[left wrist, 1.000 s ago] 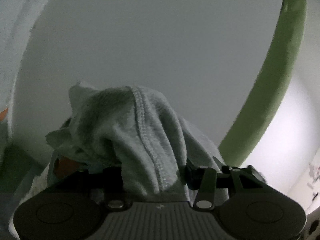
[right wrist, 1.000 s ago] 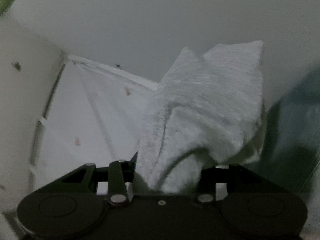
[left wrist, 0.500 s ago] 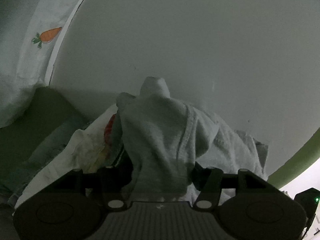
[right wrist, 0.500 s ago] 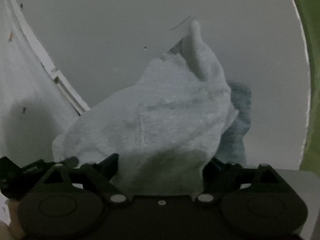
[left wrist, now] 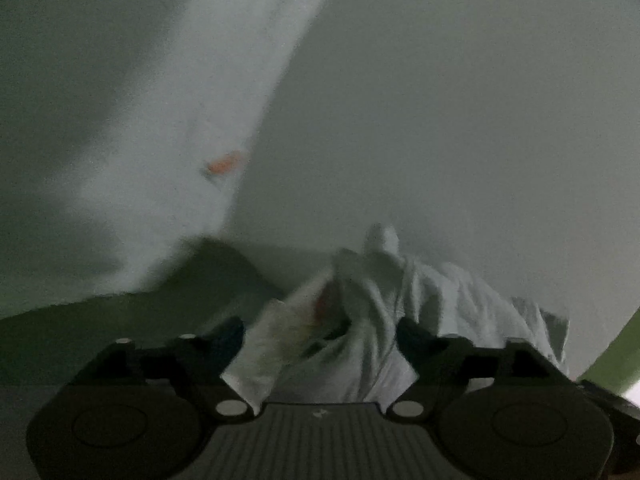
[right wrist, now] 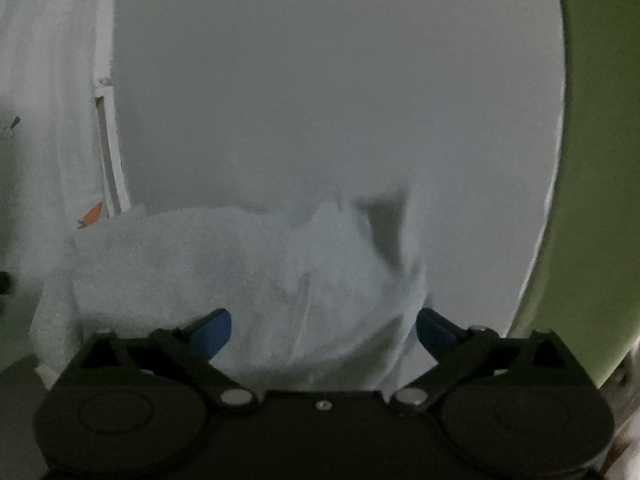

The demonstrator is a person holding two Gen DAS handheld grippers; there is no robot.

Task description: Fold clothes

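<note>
A pale grey garment [left wrist: 380, 280] with a red print inside its folds lies bunched in a heap right in front of my left gripper [left wrist: 320, 336]. That gripper's jaws are opening, spread wide on either side of the cloth, which sags loose between them. In the right wrist view the same kind of pale cloth [right wrist: 240, 264] is heaped between the blue pads [right wrist: 212, 330] of my right gripper [right wrist: 324, 332]. Its jaws are also opening, and the pads stand clear of the cloth's sides. Both views are dim and blurred.
A white fabric with a carrot print [left wrist: 224, 166] hangs at the left, also seen as a carrot fabric [right wrist: 92, 214] beside a white strip [right wrist: 106, 148]. A dark green surface [left wrist: 120, 320] lies under the heap. A green band [right wrist: 592, 160] borders the pale wall on the right.
Both grippers' jaws have spread from a pinch on the cloth to wide apart. The garment has sunk from held up to a low heap. Both views have swung and rolled.
</note>
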